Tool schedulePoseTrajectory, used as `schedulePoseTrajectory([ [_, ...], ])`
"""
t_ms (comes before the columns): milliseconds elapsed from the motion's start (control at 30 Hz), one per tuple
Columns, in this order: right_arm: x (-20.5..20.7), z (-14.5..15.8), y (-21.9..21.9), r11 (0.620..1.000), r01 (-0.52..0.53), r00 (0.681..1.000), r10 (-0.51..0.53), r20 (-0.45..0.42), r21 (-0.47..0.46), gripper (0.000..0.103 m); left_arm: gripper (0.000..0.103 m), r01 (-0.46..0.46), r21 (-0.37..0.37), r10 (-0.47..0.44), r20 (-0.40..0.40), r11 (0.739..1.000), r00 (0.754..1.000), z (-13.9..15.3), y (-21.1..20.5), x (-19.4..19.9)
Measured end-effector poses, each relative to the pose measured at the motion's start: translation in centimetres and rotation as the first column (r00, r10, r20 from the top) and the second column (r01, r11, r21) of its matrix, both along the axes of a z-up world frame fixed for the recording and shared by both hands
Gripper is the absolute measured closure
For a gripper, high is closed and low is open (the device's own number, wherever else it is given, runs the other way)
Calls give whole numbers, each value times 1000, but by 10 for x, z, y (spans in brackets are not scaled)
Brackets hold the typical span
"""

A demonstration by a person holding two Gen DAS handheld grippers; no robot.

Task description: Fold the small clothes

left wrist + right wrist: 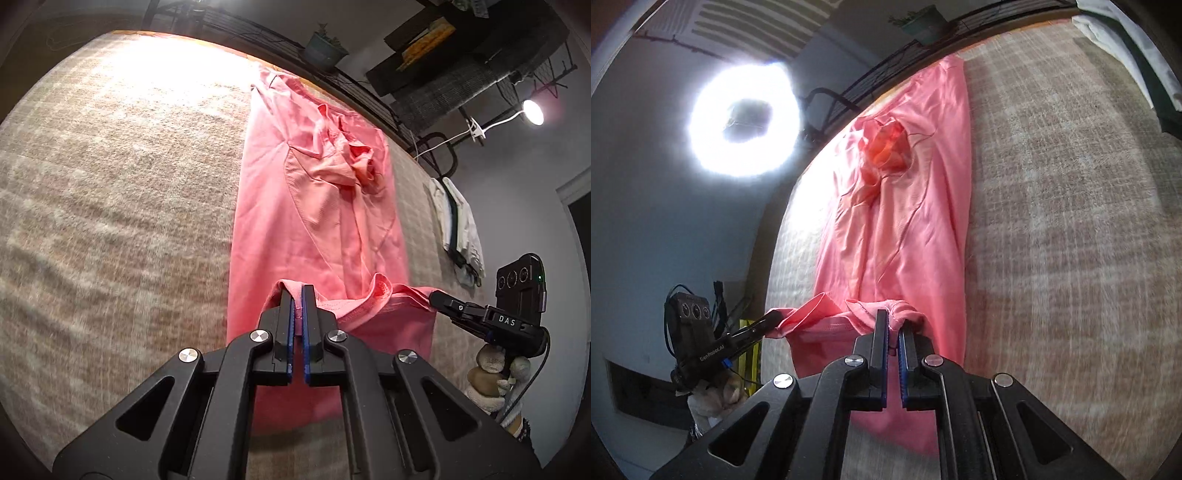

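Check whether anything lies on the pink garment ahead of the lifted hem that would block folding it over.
Nothing visible does. The left gripper and right gripper each pinch the hem of the pink garment; ahead lies only its own bunched fabric near the far end. The white cloth lies off to the side on the table.

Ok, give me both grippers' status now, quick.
Left gripper: shut on the pink garment, pinching its near hem.
Right gripper: shut on the same hem, further along.
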State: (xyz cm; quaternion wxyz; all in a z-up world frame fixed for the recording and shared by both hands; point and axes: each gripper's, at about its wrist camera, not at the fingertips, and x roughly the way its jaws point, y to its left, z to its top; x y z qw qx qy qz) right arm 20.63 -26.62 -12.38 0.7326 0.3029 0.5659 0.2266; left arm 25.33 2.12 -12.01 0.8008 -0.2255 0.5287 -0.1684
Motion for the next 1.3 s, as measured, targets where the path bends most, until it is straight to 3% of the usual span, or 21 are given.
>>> schedulePoseTrajectory([
  [167, 9, -9, 2, 1000, 3, 1000, -4, -12, -31, 99, 102, -22, 35, 22, 3, 999, 1000, -5, 4, 11],
  [233, 13, -10, 3, 999, 0, 1000, 0, -12, -49, 85, 99, -22, 48, 22, 2, 999, 1000, -5, 6, 15],
  [300, 15, -6, -1, 996, 12, 1000, -12, 4, -90, 68, 85, -31, 57, 30, 10, 998, 999, -3, 8, 14],
  [367, 16, -1, -4, 994, 18, 999, -15, 29, -108, 68, 68, -49, 68, 46, 45, 996, 998, 3, 12, 12],
  [400, 15, 1, -6, 994, 15, 999, -11, 37, -107, 70, 66, -55, 74, 51, 65, 996, 997, 7, 14, 10],
  [600, 4, 9, -2, 994, -56, 996, 62, 62, -95, 77, 65, 6, 89, -14, 86, 996, 996, 12, 9, 1],
  [833, -3, -1, 23, 980, -167, 984, 173, 52, -111, 79, 65, 106, 127, -109, 15, 986, 994, -14, -13, -1],
  [1000, 5, -16, 41, 966, -201, 977, 209, 31, -160, 79, 65, 122, 157, -125, 5, 980, 992, -24, -24, 8],
  [1300, 22, -18, 36, 965, -162, 984, 175, 43, -207, 79, 65, 85, 194, -92, 26, 977, 995, -30, -25, 35],
])
